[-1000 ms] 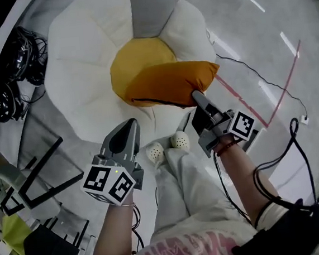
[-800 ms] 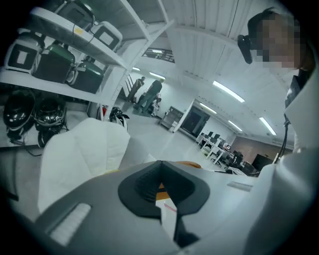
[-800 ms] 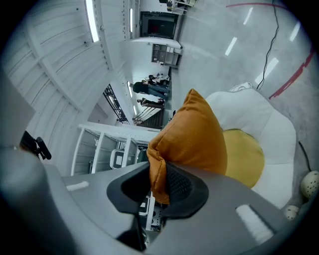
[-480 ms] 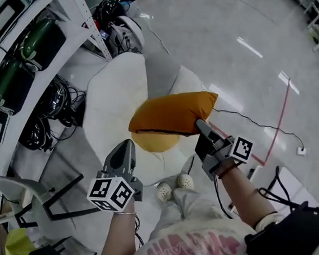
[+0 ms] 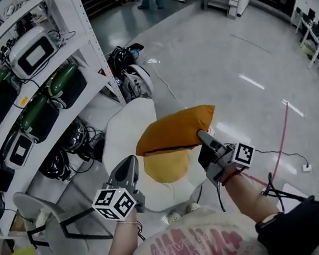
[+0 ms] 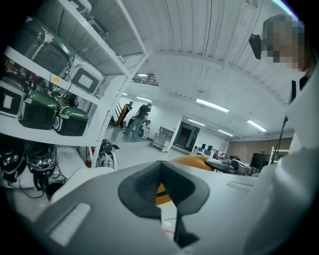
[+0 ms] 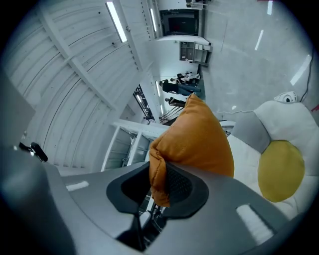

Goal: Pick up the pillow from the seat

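My right gripper [image 5: 201, 136] is shut on a corner of the orange pillow [image 5: 176, 130], which hangs in the air above the seat. In the right gripper view the pillow's [image 7: 199, 142] corner is pinched between the pads of that gripper [image 7: 158, 182]. The seat [image 5: 121, 136] is a white egg-shaped cushion with a yellow centre [image 5: 166, 166]; it also shows as the seat [image 7: 284, 117] below the pillow. My left gripper [image 5: 127, 167] hovers to the left of the pillow, shut with nothing in it. Past its touching tips [image 6: 160, 163] I glimpse the pillow [image 6: 192, 160].
A white shelving rack [image 5: 82, 25] with green cases [image 5: 40, 110] stands at the left, with cable bundles [image 5: 67, 155] under it. A dark-framed chair [image 5: 51, 230] is at the lower left. A red line [image 5: 281, 135] and a thin cable [image 5: 280, 153] cross the floor at the right.
The right gripper has lifted the pillow off the seat's yellow centre and carried it higher. The head view has tilted up, so the shelves and the far room have come into sight.
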